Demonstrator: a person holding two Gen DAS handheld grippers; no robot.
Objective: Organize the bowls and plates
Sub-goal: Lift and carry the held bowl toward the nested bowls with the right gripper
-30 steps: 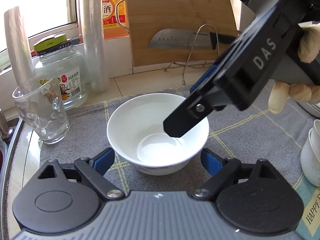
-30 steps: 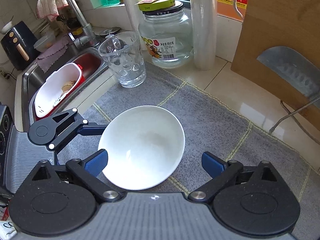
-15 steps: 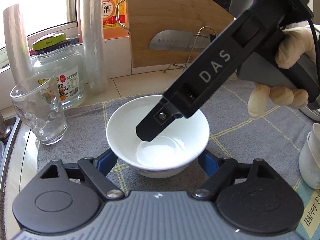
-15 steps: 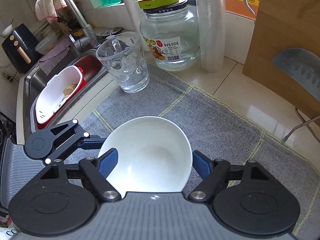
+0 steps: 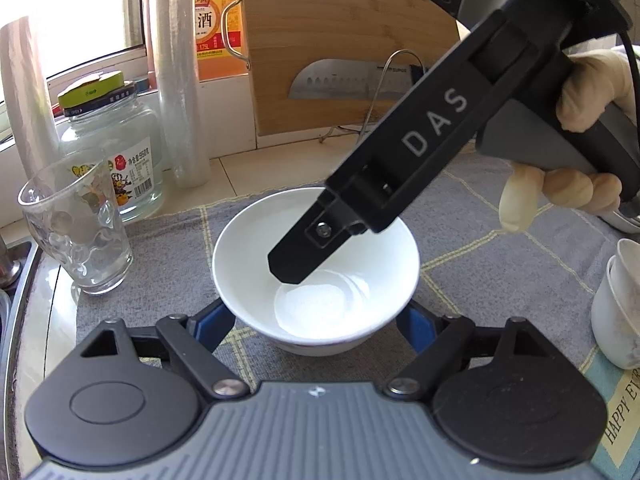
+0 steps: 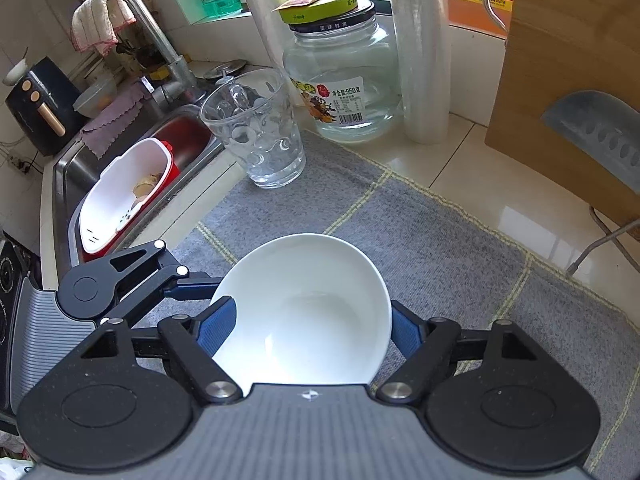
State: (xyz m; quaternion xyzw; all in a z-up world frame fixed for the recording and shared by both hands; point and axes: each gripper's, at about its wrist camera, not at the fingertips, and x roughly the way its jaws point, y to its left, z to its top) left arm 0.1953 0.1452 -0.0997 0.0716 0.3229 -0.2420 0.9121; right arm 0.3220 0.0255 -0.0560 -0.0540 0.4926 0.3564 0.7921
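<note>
A white bowl (image 5: pixel 316 276) stands on a grey checked mat (image 5: pixel 160 252). My left gripper (image 5: pixel 316 328) is open, with its blue pads on either side of the bowl's base. My right gripper (image 6: pixel 310 326) is also open, its blue pads flanking the same bowl (image 6: pixel 308 308) from above and from the other side. In the left wrist view one right finger (image 5: pixel 304 256) hangs over the bowl's inside. The left gripper's linkage (image 6: pixel 116 280) shows at the left of the right wrist view. Whether any pad touches the bowl is unclear.
A drinking glass (image 5: pixel 76 228) and a glass jar (image 5: pixel 116 152) stand left of the bowl. A cutting board with a knife (image 5: pixel 352 48) leans behind. White cups (image 5: pixel 616 304) sit at the right. A sink with a white-and-red basket (image 6: pixel 124 196) lies beyond the mat's edge.
Both grippers have moved in on the bowl. The right gripper's pads have narrowed around it and its finger has come lower over the bowl. The bowl has not moved.
</note>
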